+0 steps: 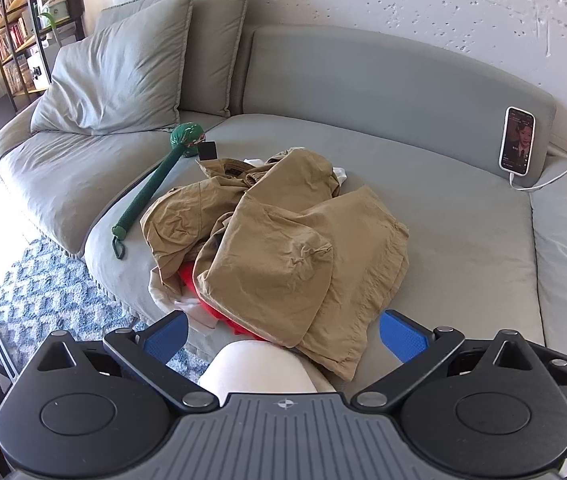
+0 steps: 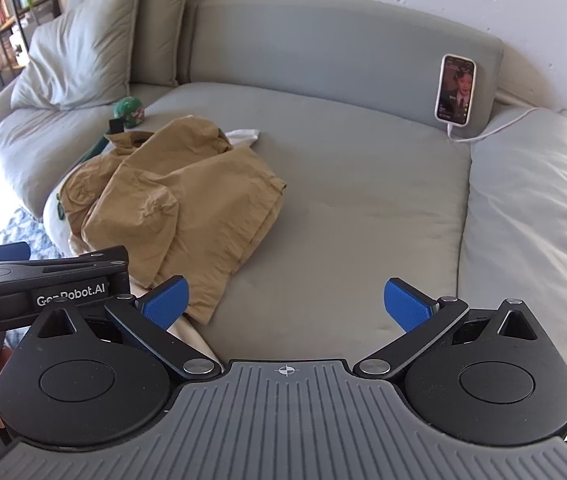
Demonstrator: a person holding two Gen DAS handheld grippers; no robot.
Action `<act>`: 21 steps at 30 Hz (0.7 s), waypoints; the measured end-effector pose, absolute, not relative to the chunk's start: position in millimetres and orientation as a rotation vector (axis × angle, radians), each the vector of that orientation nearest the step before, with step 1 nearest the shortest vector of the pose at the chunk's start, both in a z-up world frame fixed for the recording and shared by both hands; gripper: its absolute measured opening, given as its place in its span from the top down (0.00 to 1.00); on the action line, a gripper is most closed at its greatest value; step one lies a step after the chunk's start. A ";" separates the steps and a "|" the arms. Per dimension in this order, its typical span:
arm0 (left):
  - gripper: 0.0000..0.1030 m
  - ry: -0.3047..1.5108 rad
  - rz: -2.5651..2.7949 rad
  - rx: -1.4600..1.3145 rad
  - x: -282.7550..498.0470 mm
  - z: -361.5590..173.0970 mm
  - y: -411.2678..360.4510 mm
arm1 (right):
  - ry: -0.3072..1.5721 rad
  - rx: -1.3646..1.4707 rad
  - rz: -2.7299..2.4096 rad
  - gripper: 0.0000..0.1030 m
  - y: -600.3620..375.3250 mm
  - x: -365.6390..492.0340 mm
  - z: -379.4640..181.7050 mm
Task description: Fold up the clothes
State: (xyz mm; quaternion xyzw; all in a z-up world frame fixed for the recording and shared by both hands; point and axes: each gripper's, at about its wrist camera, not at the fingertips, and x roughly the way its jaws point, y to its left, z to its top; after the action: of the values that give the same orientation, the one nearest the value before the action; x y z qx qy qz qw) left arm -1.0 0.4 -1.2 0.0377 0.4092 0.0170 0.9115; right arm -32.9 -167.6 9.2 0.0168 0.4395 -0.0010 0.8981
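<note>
The left claw [image 1: 283,332] stands wide, its two blue pads far apart, and it holds nothing. It hangs over the near edge of the grey sofa [image 1: 443,216], at the bottom of the left view. Between its pads a pale rounded shape [image 1: 255,368] shows, maybe a knee, but I cannot tell for sure.

The right claw [image 2: 285,304] is also wide and holds nothing. It is at the bottom of the right view, above bare sofa seat [image 2: 363,208]. The left claw's black body [image 2: 43,280] shows at the lower left of this view.

The tan garment [image 1: 279,248] lies crumpled in a heap in the middle of the left view, on the sofa seat. In the right view the same garment [image 2: 179,200] is at the centre left, with its near corner just beside the left pad of the right claw. Under the heap a red cloth [image 1: 219,308] and a white cloth [image 1: 195,304] stick out at the near side.

A green stick with a round head [image 1: 151,188] lies left of the heap, touching its edge or very near. A phone [image 1: 517,140] leans upright on the backrest at the right, with a white cable [image 1: 543,182] plugged in. Grey pillows [image 1: 123,68] are at the upper left, and a blue patterned rug [image 1: 55,296] is on the floor at the lower left.
</note>
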 end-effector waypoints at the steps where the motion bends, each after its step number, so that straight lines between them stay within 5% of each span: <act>1: 0.01 0.842 0.035 0.077 -1.6 -1.8 0.6 | 0.911 0.034 -0.001 0.00 -166.5 -31.8 8.2; 21: 0.01 0.880 0.035 0.081 6.1 -7.7 -4.4 | 0.936 0.041 -0.002 0.00 -168.4 -21.3 -4.8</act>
State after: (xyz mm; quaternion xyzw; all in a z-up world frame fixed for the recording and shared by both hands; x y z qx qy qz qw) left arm 6.1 -4.4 -7.7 0.0391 0.4258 0.0168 0.9038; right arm -21.3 -168.4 -4.8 0.0198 0.4510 -0.0009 0.8923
